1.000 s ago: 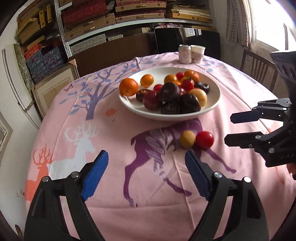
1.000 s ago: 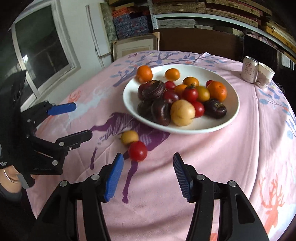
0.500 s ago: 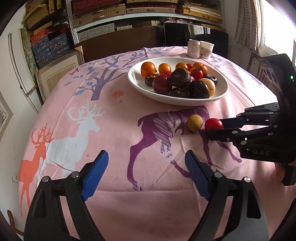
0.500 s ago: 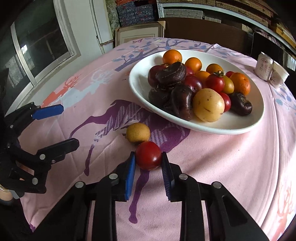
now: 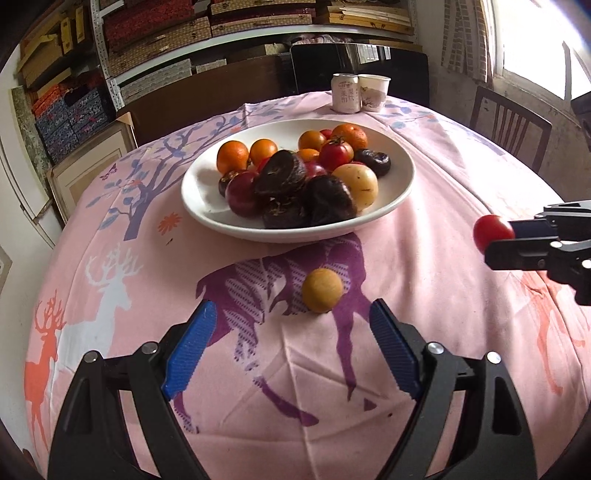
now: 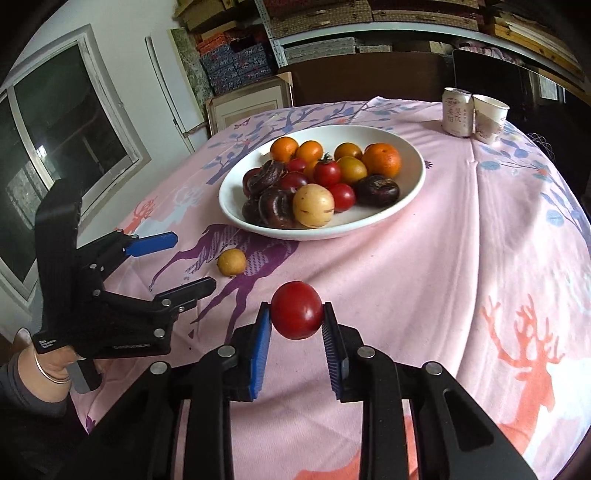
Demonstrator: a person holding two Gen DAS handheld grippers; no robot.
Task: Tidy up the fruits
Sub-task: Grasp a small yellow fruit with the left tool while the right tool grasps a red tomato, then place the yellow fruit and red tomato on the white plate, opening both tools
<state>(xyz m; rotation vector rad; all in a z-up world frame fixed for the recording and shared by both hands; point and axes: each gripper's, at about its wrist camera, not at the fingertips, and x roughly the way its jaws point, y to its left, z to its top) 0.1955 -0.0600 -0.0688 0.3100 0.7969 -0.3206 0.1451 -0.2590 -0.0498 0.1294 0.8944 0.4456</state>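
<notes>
Partly claw-hidden red tomato (image 6: 296, 310).

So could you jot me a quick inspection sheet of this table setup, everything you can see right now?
Surface: round table under a pink deer-print cloth.
Job's things: white bowl piled with fruit; a yellow-brown fruit loose on the cloth; a red tomato held off the cloth.
Clutter: drink can and paper cup at the far edge.
Grippers: right gripper shut on the red tomato; left gripper open, facing the loose fruit.
Cables: nothing seen.
Surroundings: shelves of boxes, wooden chair, window.
</notes>
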